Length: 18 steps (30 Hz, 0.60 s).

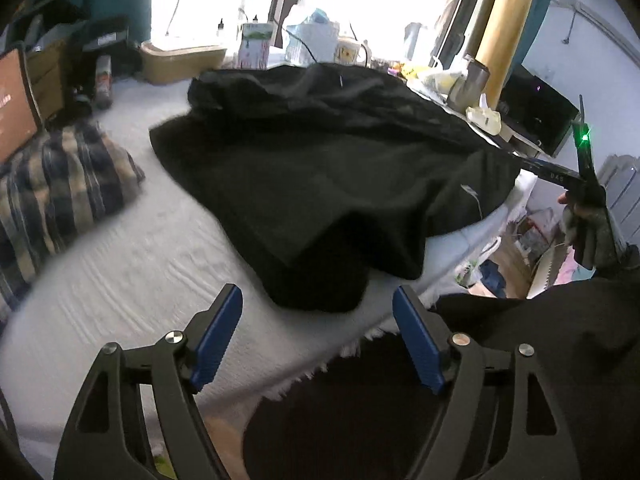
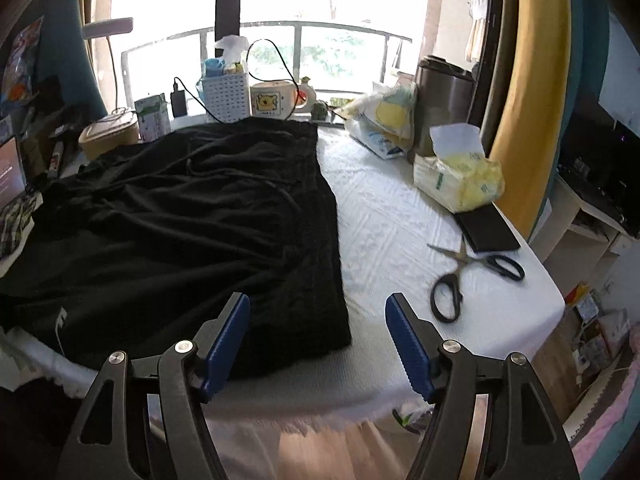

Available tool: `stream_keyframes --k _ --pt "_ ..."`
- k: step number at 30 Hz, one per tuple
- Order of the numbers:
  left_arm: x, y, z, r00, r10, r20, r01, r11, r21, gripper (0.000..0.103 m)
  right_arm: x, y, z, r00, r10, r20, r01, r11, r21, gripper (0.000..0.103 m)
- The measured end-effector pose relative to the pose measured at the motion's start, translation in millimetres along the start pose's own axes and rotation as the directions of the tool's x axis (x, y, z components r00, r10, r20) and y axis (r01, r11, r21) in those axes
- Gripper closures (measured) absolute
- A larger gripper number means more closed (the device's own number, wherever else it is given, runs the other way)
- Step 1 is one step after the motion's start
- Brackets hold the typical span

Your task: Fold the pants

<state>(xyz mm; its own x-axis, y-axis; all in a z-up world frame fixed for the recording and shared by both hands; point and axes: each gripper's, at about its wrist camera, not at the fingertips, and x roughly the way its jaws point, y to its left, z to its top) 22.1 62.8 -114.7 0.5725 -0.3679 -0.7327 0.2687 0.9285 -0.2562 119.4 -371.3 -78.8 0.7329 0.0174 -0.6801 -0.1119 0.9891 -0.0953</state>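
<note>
Black pants [image 2: 180,220] lie spread and wrinkled on a table covered with a white cloth [image 2: 400,220], one straight edge running toward me. My right gripper [image 2: 317,304] hovers open above their near corner, blue pads apart and pressing on nothing. In the left wrist view the pants [image 1: 320,160] are a rumpled heap with a bunched end near the table's front edge. My left gripper [image 1: 318,300] stands open just in front of that end, nothing pinched. At the far right of that view a gloved hand [image 1: 592,224] holds the other gripper by the pants' far side.
Scissors [image 2: 452,280], a flat black object [image 2: 486,228] and a tissue pack [image 2: 460,180] lie right of the pants. A plaid cloth [image 1: 60,184] lies left. A white basket [image 2: 226,96], a mug [image 2: 272,100] and cables line the window side. A lit screen [image 1: 12,100] stands far left.
</note>
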Motion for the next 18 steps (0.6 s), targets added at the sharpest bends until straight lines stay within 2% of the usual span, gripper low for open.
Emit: stream_keyframes --k 4,6,10,11,12,13,14,15,16,18 --pt "15 -13 3 0.998 0.057 -0.002 -0.057 0.998 0.018 0.025 -5 2 -5 0.992 -0.123 0.011 0.123 0.988 -0.09 0.031" --pt "24 -20 7 0.993 0.114 0.019 -0.114 0.993 0.04 0.025 -7 1 -8 0.991 -0.135 0.013 0.135 0.983 -0.122 0.031" --pt "41 -24 17 0.973 0.219 0.068 -0.221 0.975 0.026 0.028 -7 -2 -14 0.988 -0.152 0.012 0.152 0.976 -0.158 0.029" --pt "40 -24 16 0.97 0.228 0.083 -0.231 0.972 0.031 0.046 -7 -2 -15 0.988 -0.156 0.013 0.156 0.974 -0.162 0.028" --pt "39 -22 15 0.965 0.243 0.097 -0.247 0.968 0.032 0.073 -6 -3 -17 0.987 -0.16 0.014 0.16 0.973 -0.164 0.027" --pt "37 -17 17 0.958 0.27 0.101 -0.273 0.962 0.019 0.081 -5 -3 -17 0.987 -0.161 0.018 0.161 0.973 -0.163 0.026" --pt "35 -12 17 0.958 0.269 0.099 -0.271 0.963 0.004 0.097 -4 -3 -18 0.988 -0.154 0.022 0.155 0.975 -0.158 0.025" --pt "29 -3 17 0.962 0.256 0.098 -0.255 0.967 -0.028 0.099 -4 -2 -18 0.989 -0.149 0.023 0.15 0.976 -0.158 0.025" --pt "23 3 17 0.957 0.267 0.109 -0.264 0.963 -0.049 0.099 -3 1 -19 0.99 -0.142 0.024 0.144 0.976 -0.162 0.025" --pt "6 11 18 0.939 0.314 0.14 -0.308 0.949 -0.064 0.099 1 8 -20 0.991 -0.129 0.032 0.133 0.972 -0.194 0.025"
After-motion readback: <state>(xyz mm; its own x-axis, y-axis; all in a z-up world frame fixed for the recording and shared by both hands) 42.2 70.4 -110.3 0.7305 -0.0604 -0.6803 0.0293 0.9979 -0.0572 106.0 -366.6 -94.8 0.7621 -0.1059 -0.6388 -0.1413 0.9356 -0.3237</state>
